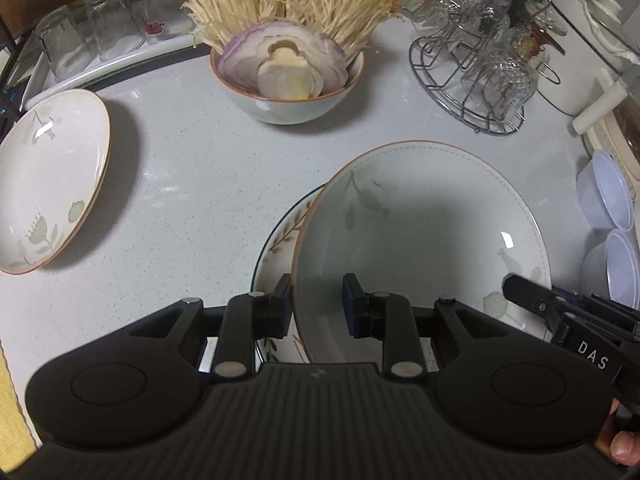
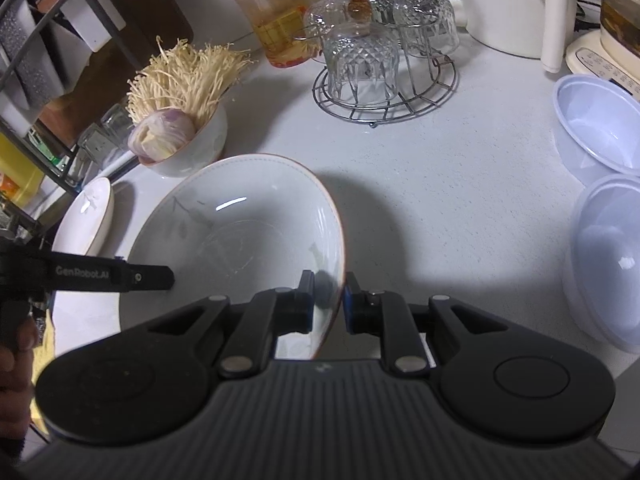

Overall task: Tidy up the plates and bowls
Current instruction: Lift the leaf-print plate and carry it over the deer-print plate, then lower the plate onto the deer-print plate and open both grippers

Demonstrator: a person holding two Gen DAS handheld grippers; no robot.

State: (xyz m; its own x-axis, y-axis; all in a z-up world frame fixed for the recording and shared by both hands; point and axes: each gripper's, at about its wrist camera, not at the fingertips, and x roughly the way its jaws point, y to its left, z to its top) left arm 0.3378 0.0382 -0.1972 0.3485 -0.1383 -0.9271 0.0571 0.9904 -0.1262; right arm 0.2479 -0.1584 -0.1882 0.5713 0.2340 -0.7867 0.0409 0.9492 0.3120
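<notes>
A white deep plate with an orange rim and grey flower print (image 1: 424,224) is held tilted above a leaf-patterned plate with a dark rim (image 1: 280,240) on the white counter. My left gripper (image 1: 318,300) straddles its near-left rim, one finger outside, one inside. My right gripper (image 2: 329,300) is shut on the same plate (image 2: 240,236) at its right rim; its fingers (image 1: 532,300) show at the right of the left wrist view. A second orange-rimmed plate (image 1: 48,176) lies at the left, also in the right wrist view (image 2: 86,220).
A bowl of onion and enoki mushrooms (image 1: 286,80) stands at the back. A wire rack of crystal glasses (image 1: 480,68) is back right; it also shows in the right wrist view (image 2: 380,68). Plastic bowls (image 2: 600,128) sit right. Upturned glasses on a tray (image 1: 104,28) stand back left.
</notes>
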